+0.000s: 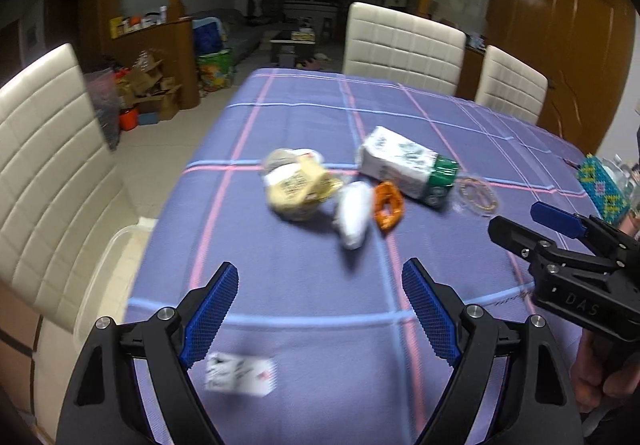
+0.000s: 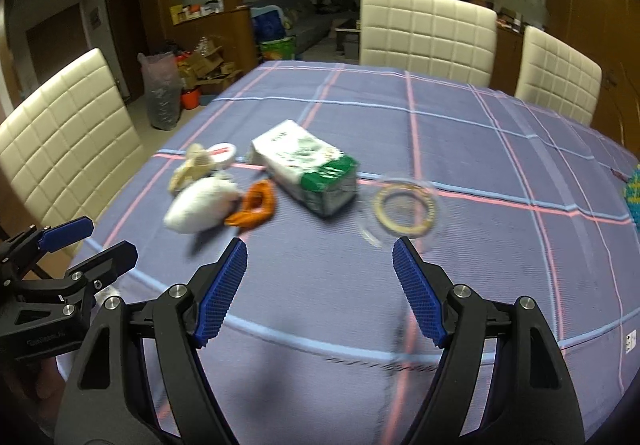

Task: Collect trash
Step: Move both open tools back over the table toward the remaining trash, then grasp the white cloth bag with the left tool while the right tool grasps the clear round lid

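Trash sits in a loose cluster on the worktop (image 1: 304, 285), which wears a purple plaid cloth. Taking the white and green tissue pack (image 1: 404, 165) as landmark: a clear round lid (image 1: 478, 195) lies just right of it, an orange wrapper (image 1: 387, 205) and a white crumpled bag (image 1: 353, 215) lie just in front of it, and a yellowish crumpled wrapper (image 1: 298, 187) lies to its left. Whether the pack holds anything cannot be told.

Only the left wrist view shows a small white printed card (image 1: 240, 373), well in front of the pack. Only the right wrist view shows a grey bag (image 2: 162, 93) on the floor, far left of the pack.

Both the left gripper (image 1: 320, 317) and the right gripper (image 2: 319, 293) have their fingers spread wide, holding nothing.
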`<action>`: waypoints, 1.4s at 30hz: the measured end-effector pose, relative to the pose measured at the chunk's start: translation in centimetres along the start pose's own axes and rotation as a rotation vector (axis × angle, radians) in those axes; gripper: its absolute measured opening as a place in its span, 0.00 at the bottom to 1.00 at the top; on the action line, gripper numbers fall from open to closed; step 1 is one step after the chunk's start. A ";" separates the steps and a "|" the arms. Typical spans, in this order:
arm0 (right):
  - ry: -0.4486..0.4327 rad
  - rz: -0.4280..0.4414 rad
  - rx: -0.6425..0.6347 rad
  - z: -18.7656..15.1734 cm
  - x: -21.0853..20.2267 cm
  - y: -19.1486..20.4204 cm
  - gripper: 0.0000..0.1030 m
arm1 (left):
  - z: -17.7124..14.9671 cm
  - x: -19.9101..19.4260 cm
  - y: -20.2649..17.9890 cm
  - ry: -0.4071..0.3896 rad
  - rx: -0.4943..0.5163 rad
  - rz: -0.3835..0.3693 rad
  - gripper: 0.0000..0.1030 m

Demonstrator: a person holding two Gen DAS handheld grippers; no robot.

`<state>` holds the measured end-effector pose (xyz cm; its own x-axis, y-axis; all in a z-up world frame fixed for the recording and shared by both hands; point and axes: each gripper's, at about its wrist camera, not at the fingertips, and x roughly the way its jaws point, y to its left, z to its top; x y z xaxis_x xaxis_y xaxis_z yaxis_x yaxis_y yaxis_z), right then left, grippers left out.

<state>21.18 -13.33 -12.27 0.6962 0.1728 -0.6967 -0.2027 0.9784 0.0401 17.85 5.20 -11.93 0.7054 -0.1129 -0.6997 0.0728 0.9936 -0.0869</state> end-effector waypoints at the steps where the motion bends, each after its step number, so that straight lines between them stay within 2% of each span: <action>1: 0.004 -0.007 0.005 0.0 0.2 -0.8 0.73 | 0.2 0.2 -0.5 0.002 0.009 0.001 0.80; 5: 0.038 -0.021 0.024 0.4 1.7 -3.1 0.82 | 1.1 1.8 -2.3 0.015 0.045 0.004 0.80; 7: 0.049 -0.028 0.029 0.6 2.5 -3.8 0.82 | 1.6 2.7 -2.7 0.030 0.049 0.005 0.80; 9: 0.068 -0.037 0.032 0.9 3.2 -4.3 0.93 | 1.9 3.5 -3.0 0.043 0.053 0.006 0.80; 20: 0.157 -0.041 0.043 2.4 7.9 -5.5 0.94 | 3.1 6.2 -2.9 0.077 0.043 0.006 0.77; 27: 0.182 -0.057 0.061 2.7 9.7 -5.8 0.96 | 3.0 7.8 -2.6 0.122 0.033 -0.006 0.53; 30: 0.193 -0.057 0.063 2.5 10.2 -6.0 0.96 | 2.9 8.3 -2.5 0.130 0.030 -0.004 0.48; 31: 0.189 -0.063 0.060 2.4 10.2 -6.0 0.96 | 2.8 8.3 -2.5 0.131 0.031 -0.005 0.36; 33: 0.189 -0.065 0.054 2.4 10.4 -6.0 0.92 | 2.8 8.4 -2.6 0.135 0.037 -0.001 0.28; 35: 0.180 -0.075 0.043 2.5 10.4 -5.8 0.84 | 2.7 8.4 -2.7 0.135 0.047 0.000 0.24; 39: 0.167 -0.058 0.061 2.4 9.9 -6.0 0.83 | 2.6 7.9 -3.1 0.128 0.065 -0.010 0.16; 42: 0.151 -0.055 0.080 2.5 9.2 -6.3 0.83 | 2.6 7.4 -3.4 0.115 0.076 -0.008 0.15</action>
<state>30.57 -17.60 -17.16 0.5919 0.1052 -0.7991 -0.1071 0.9929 0.0514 24.59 1.07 -14.97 0.6191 -0.1168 -0.7766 0.1345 0.9900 -0.0416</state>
